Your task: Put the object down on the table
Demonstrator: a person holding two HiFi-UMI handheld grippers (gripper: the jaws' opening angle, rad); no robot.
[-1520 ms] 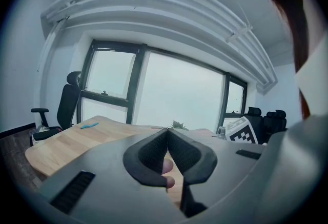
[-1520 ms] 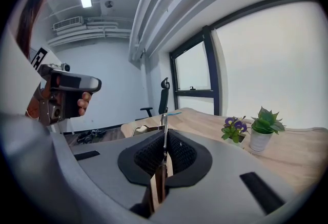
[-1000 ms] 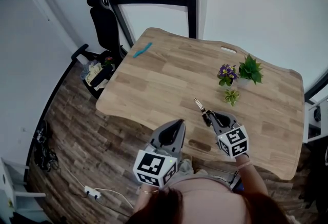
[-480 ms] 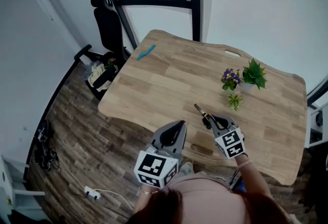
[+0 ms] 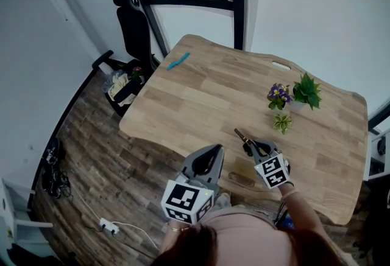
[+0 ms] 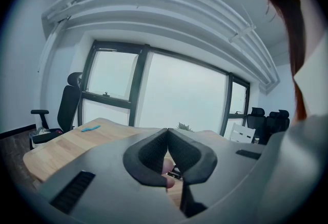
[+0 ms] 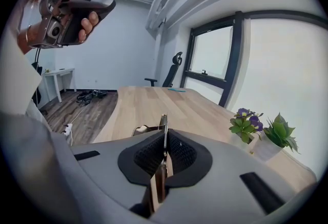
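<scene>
No lettering, brand or number is legible anywhere (the marker cubes carry only black-and-white squares).

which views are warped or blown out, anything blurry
Both gripper views: heavy fisheye, dark rounded corners. Left gripper view: windows blown out to flat white, room dim. Right gripper view: evenly lit, plants sharp. Head view: table edges bow, soft light, no blur.
</scene>
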